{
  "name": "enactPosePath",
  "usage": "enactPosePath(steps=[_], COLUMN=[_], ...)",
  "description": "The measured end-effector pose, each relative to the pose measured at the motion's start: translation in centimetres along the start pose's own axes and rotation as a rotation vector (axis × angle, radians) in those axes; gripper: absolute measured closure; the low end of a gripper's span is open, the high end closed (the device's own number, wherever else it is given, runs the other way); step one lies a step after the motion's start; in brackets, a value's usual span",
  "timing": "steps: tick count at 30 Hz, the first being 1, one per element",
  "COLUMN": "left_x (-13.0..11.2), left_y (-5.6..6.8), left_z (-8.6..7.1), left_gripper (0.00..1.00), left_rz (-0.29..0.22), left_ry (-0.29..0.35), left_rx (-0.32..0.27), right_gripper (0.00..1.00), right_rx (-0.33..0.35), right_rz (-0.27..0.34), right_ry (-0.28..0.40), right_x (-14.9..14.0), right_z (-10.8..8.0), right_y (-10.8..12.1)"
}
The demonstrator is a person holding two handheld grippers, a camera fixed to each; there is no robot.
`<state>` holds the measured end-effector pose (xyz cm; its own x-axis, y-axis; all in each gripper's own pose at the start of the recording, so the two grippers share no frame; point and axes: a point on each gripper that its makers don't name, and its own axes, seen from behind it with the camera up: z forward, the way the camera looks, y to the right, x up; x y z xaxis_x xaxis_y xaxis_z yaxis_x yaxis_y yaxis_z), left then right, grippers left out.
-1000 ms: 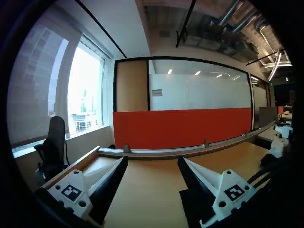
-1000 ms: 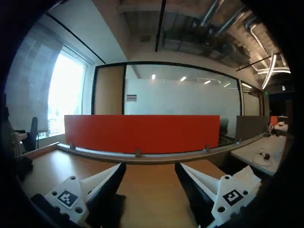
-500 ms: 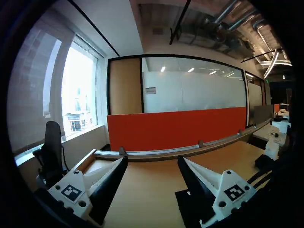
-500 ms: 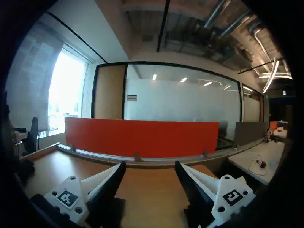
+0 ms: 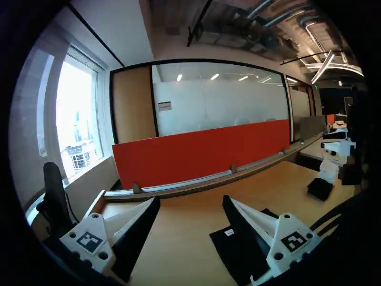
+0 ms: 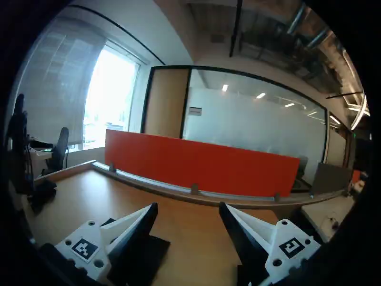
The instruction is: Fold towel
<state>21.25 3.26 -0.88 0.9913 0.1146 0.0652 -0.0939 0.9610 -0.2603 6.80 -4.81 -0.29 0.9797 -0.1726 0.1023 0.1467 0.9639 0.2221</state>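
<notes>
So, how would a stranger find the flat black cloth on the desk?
Start at the long orange partition panel behind the light wooden desk. On that desk, right before the left gripper, lies the flat black cloth; unlike the smaller dark bundle farther off, it carries a small white tag.

Tabletop [image 5: 190, 224]: wood-look, smooth, soft satin sheen
Left fingers [image 5: 119, 221]: white matt plastic shells, black matt inner faces
Right fingers [image 6: 257, 225]: same plastic, same finish
Towel [image 5: 224, 240]: flat, matt black, weave too fine to tell
Divider panel [image 5: 200, 152]: orange-red, matt, even
Rail [image 5: 190, 183] beneath: dull grey metal
Glass wall [image 5: 224, 105]: frosted, faint gloss
Ceiling pipes [image 5: 281, 12]: bare metal
</notes>
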Motion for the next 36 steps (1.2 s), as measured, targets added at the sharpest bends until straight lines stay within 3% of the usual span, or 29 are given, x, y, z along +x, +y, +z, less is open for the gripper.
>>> enactPosePath(steps=[15,24,36], left_x=[-3.3,-5.5,-10.0], left_y=[4.4,5.7,7.6], left_z=[0.5,0.7,0.9], left_gripper=[0.03,0.03,0.03], left_rz=[0.055,0.069,0.076], left_ry=[-0.116,-0.155,-0.212], left_rx=[-0.224,-0.26,-0.282], right_gripper=[0.0,0.0,0.0], right_rx=[0.253,0.304,0.337], right_rz=[-0.086,-0.113,-0.091], right_ry=[-0.139,-0.185,-0.27], right_x=[-2.2,-4.4,-9.6], right_z=[0.9,0.9,0.7], right_y=[-5.1,-6.6,-8.0])
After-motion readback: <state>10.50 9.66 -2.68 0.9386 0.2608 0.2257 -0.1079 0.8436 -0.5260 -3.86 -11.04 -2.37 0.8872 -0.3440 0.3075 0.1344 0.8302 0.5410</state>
